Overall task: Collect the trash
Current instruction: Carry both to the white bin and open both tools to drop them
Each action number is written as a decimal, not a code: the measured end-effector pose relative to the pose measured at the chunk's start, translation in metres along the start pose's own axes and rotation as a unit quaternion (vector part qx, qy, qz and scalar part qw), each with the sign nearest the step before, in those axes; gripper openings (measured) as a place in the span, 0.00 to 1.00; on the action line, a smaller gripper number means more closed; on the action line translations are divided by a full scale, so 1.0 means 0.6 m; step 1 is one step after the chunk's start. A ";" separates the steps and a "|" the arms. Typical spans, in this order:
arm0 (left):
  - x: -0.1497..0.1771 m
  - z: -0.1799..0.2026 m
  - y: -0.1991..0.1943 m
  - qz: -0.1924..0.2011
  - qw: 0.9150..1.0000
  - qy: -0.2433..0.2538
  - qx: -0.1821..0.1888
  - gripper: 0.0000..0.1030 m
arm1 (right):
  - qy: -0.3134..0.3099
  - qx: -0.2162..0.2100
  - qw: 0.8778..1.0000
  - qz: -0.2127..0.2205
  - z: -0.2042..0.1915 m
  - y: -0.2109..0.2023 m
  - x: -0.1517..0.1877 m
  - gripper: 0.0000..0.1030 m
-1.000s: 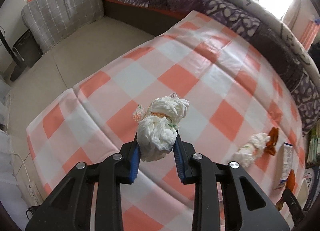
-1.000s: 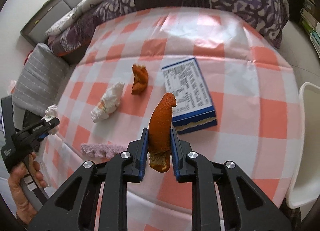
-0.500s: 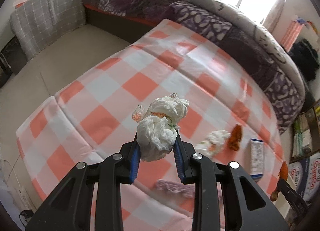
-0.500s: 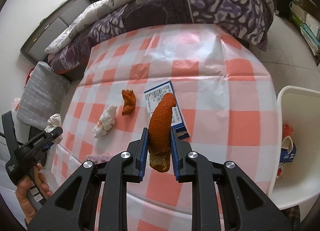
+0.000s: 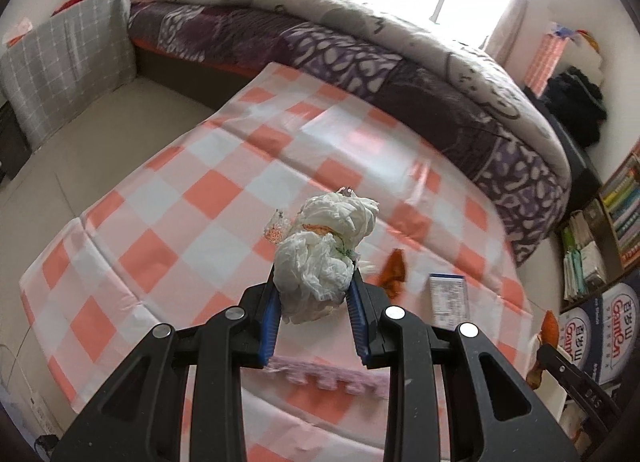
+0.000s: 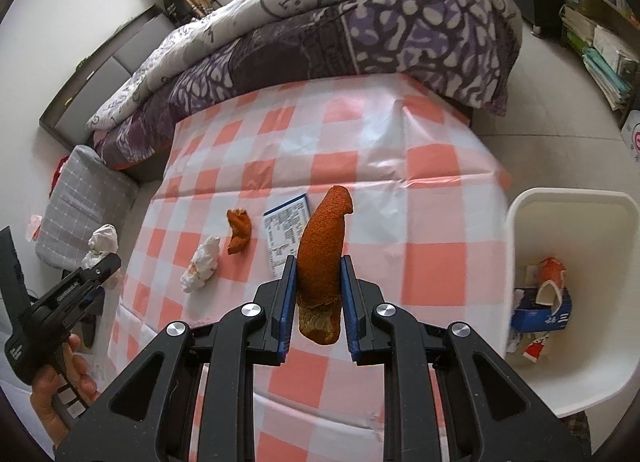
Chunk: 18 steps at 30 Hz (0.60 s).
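Note:
My left gripper [image 5: 313, 294] is shut on a wad of white tissue [image 5: 324, 250], held above the checked table [image 5: 192, 197]; it also shows in the right wrist view [image 6: 100, 258]. My right gripper [image 6: 314, 294] is shut on an orange peel [image 6: 322, 258], held above the table's near right part. On the table lie another orange peel [image 6: 239, 230], a crumpled tissue [image 6: 201, 269] and a blue-edged carton [image 6: 286, 234]. A white bin [image 6: 516, 246] stands right of the table with trash inside.
A pink foam strip [image 5: 332, 376] lies near the table's front edge. A bed with a purple quilt [image 6: 320, 29] stands behind the table. A grey cushion [image 5: 68, 61] leans at the left. Bookshelves [image 5: 600, 229] and boxes stand at the right.
Both grippers have risen and pulled back with their loads. The right view has swung right, so the white bin now shows fully. The left view has turned toward the table's right end.

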State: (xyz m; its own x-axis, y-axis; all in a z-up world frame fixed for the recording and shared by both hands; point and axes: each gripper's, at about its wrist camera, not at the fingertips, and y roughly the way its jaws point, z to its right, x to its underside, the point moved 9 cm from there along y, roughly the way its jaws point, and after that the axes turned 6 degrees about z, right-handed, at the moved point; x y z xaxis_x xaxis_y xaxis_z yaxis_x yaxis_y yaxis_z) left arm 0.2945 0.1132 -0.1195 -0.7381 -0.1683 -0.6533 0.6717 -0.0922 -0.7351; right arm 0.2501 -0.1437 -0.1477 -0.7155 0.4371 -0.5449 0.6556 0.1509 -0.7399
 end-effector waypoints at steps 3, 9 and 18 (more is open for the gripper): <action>0.002 0.032 -0.012 0.005 1.000 0.011 0.012 0.29 | 0.005 0.004 1.000 0.007 0.016 -0.015 -0.009 0.20; 0.012 0.104 -0.039 0.018 0.998 0.043 0.038 0.29 | 0.014 0.013 1.000 0.021 0.055 -0.048 -0.025 0.20; 0.049 0.222 -0.069 0.028 0.991 0.102 0.081 0.29 | 0.047 0.038 0.997 0.051 0.136 -0.109 -0.056 0.20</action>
State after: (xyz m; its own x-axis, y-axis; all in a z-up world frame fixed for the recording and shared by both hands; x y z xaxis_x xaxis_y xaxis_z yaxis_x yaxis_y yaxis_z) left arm 0.2536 -0.0186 -0.0843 -0.6864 0.0220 -0.7269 0.7006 -0.2481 -0.6691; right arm 0.2116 -0.2409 -0.1131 -0.6185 0.5277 -0.5822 0.7008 0.0354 -0.7125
